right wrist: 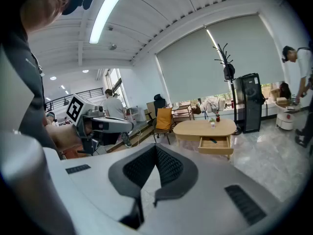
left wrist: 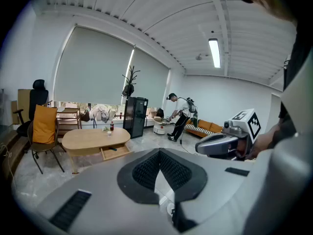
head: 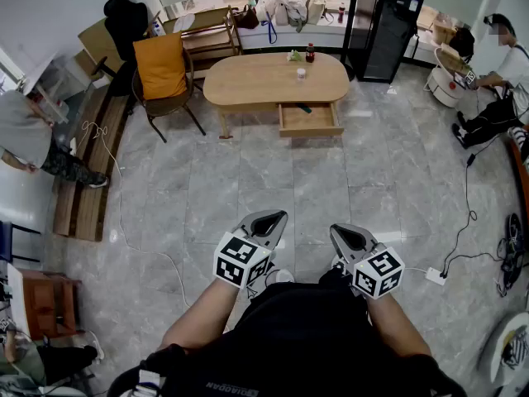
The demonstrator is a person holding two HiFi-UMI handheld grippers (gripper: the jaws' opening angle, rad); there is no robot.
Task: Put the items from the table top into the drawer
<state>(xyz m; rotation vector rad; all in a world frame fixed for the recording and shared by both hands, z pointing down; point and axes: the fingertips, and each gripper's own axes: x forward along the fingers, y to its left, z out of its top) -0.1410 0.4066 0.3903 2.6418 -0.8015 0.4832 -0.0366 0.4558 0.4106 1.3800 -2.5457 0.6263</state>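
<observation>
Both closed and empty, left hand-held gripper [head: 269, 219] and right hand-held gripper [head: 347, 236] hang far from the tabletop [head: 248, 85] holding a bottle [head: 310, 53] and cup [head: 302, 74]; drawer [head: 312, 122] open. Unopened jaws might topple the bottle.

You stand in a large open studio dressed as a lounge — grey tiled floor [head: 273, 190], an oval wooden worktop [head: 264, 81] with its drawer [head: 309, 121] open, a chair [head: 169, 104] with an orange cushion [head: 161, 66], a tall black cabinet [head: 383, 30]. Roller blinds [left wrist: 93, 67], a ceiling strip light [left wrist: 214, 53] and trailing cables [head: 465, 190] — with other people [head: 23, 131] at work — suggest a test space.
</observation>
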